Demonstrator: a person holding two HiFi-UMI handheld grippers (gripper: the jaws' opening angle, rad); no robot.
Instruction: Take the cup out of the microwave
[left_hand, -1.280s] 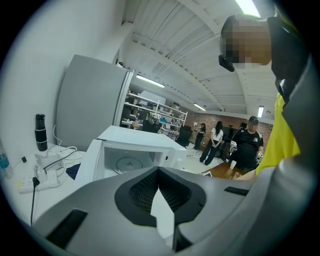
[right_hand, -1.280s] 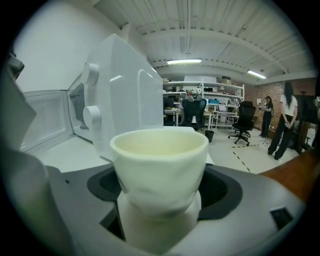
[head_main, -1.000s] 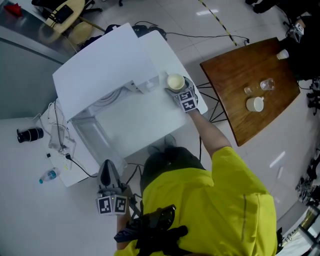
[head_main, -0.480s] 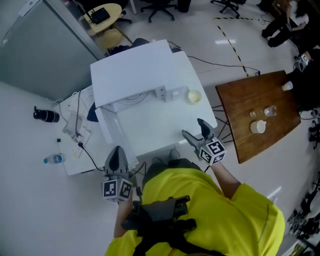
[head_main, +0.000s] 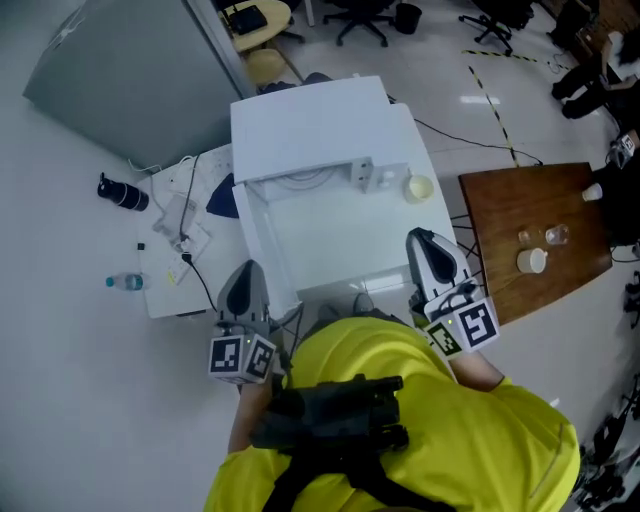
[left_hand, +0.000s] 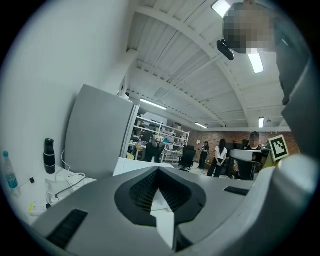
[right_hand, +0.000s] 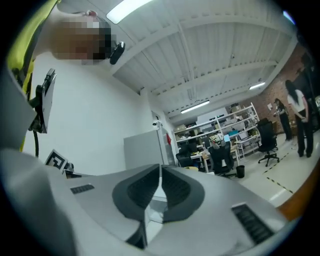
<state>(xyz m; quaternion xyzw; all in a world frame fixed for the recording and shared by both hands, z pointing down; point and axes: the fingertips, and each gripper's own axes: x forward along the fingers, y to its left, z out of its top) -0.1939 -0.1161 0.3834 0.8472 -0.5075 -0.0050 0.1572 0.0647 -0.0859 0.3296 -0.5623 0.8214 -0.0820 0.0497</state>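
The cream cup (head_main: 419, 187) stands upright on the white tabletop (head_main: 330, 240), just right of the white microwave box (head_main: 310, 125). No gripper touches it. My right gripper (head_main: 421, 240) is held up near my body, well short of the cup; its jaws are closing, almost together, with nothing between them (right_hand: 160, 168). My left gripper (head_main: 246, 270) hovers off the table's front left corner, shut and empty (left_hand: 159, 171). Both gripper views look level across the room, over the table, and show no cup.
A brown wooden table (head_main: 510, 205) at the right carries a white cup (head_main: 531, 261) and a glass (head_main: 556, 235). On the floor at the left lie a black cylinder (head_main: 122, 192), a water bottle (head_main: 124, 283) and cables (head_main: 182, 228). A grey partition (head_main: 130, 70) stands behind.
The right gripper let go of the cup on the white tabletop, drew back toward my body while rising, and closed its jaws. The left gripper rose a little.
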